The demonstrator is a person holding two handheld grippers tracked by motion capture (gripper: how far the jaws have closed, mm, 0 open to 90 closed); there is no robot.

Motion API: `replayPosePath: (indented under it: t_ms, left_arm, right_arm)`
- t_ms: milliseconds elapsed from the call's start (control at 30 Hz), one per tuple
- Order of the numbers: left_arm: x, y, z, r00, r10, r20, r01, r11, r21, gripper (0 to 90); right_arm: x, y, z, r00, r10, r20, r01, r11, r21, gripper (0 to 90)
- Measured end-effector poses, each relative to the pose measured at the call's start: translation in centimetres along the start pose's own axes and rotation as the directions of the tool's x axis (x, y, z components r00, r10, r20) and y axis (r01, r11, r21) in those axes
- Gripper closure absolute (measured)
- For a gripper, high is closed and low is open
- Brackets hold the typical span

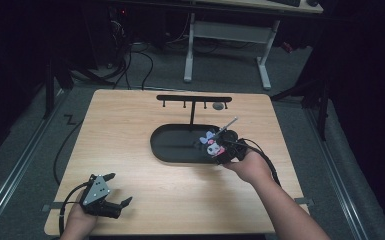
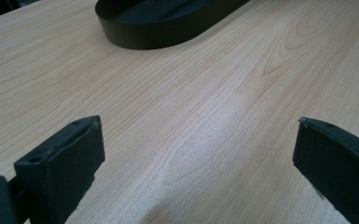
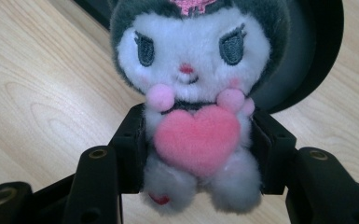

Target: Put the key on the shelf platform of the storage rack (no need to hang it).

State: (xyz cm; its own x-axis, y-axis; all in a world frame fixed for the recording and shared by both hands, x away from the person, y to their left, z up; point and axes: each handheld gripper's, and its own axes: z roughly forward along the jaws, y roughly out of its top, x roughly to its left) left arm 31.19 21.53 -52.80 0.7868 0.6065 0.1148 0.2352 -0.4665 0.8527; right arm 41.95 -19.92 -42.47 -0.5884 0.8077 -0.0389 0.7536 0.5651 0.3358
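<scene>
Hand-held gripper on the right (image 3: pixel 198 140) is squeezing a plush toy (image 3: pixel 196 93) by its sides, jaws closed on its body. It is holding the toy over the right end of the black tray (image 1: pixel 172 145), on the worktop (image 1: pixel 130 120). The toy is sitting straight up between the jaws, head pointing away from the hand. A black rack (image 1: pixel 194 100) is standing behind the tray. The left hand-held gripper (image 1: pixel 117 190) is resting far off, jaws wide open, holding nothing.
</scene>
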Motion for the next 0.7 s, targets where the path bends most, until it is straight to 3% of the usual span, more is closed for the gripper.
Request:
replayPosePath:
  t_ms: [467,700]
  left_arm:
    - [-0.2,-0.1,0.0,0.9999,0.008,0.011,-0.008,0.9999,0.007,3.1]
    - [-0.1,-0.2,-0.2,0.9999,0.005,0.011,-0.005,0.9999,0.013,3.3]
  right_arm:
    - [0.1,2.6,1.2,0.9995,-0.03,0.009,0.03,0.9995,0.003,47.5]
    - [0.0,4.2,2.0,0.9999,-0.016,0.005,0.016,0.9999,0.001,47.5]
